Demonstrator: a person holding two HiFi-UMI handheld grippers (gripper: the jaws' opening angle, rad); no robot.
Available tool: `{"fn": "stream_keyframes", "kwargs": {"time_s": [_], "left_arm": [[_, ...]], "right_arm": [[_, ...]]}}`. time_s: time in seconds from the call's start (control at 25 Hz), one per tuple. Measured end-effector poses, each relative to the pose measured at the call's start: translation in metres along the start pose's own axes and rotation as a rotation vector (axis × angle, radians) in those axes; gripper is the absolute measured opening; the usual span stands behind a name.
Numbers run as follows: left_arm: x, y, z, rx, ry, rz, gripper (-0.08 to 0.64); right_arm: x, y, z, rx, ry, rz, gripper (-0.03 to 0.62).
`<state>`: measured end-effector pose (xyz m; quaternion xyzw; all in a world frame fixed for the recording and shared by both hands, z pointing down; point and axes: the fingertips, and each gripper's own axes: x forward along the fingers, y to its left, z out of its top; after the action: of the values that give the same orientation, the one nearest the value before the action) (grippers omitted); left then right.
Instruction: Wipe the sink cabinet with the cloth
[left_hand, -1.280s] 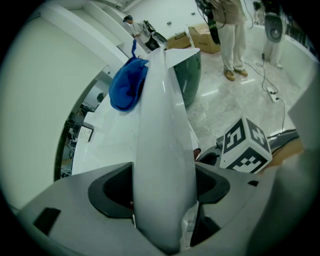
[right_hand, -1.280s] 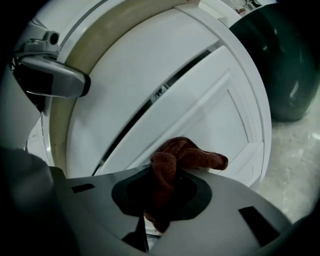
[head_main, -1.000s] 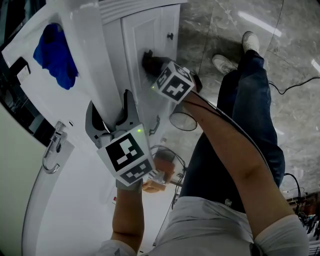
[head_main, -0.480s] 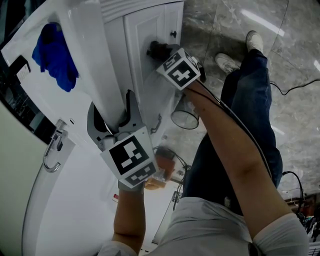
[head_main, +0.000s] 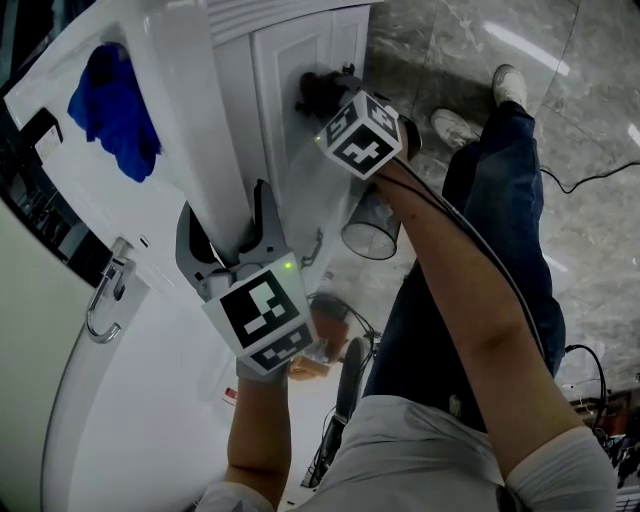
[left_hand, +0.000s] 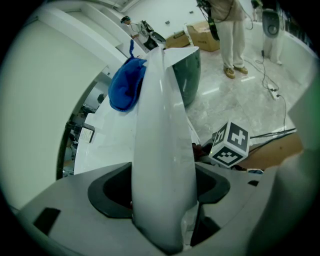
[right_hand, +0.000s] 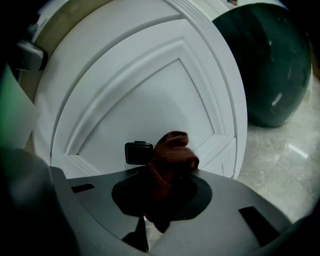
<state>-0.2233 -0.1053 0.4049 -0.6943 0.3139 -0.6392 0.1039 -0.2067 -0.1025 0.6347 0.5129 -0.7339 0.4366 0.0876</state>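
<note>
1. While the right gripper (right_hand: 162, 200) pinches a dark red-brown cloth (right_hand: 169, 160), the bunched cloth is pressed against the white panelled door (right_hand: 150, 95) of the sink cabinet (head_main: 300, 60). It touches the door just beside the black square knob (right_hand: 137, 152).
2. From the head view, this gripper is at the upper part of the cabinet's front, with its marker cube (head_main: 362, 135) facing away from the door.
3. The left gripper (left_hand: 162, 200) has its jaws closed on the white countertop edge (left_hand: 160, 125) of the cabinet, one jaw on each face of the edge.
4. A blue rag (head_main: 112, 105) lies on top of the cabinet, well apart from both grippers.
5. A chrome faucet (head_main: 105, 295) stands on the cabinet top, near the left gripper.
6. A dark green rounded bin (right_hand: 270, 65) stands on the marble floor (right_hand: 285, 150) just past the cabinet's corner.
</note>
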Motion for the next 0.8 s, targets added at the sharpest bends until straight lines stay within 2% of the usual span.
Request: {"fn": "stream_keyframes", "kwargs": {"time_s": [0.12,0.2,0.28,0.4,0.8], "left_arm": [[0.0,0.0,-0.001,-0.001,0.003,0.001,0.314],[0.0,0.0,-0.001,0.0,0.002,0.001,0.314],[0.0,0.0,-0.001,0.001,0.001,0.001,0.314],[0.001,0.0,-0.001,0.0,0.001,-0.001,0.314],[0.002,0.001,-0.002,0.002,0.005,0.002,0.314]], "right_arm": [[-0.002,-0.001,0.001,-0.061,0.014,-0.024,0.064],[-0.006,-0.007,0.008,-0.069,-0.008,-0.048,0.064],[-0.015,-0.014,0.028,-0.056,-0.073,-0.064,0.064],[-0.029,-0.014,0.06,-0.128,-0.113,-0.078,0.063],[-0.053,0.026,0.08,-0.278,-0.162,-0.018,0.063]]}}
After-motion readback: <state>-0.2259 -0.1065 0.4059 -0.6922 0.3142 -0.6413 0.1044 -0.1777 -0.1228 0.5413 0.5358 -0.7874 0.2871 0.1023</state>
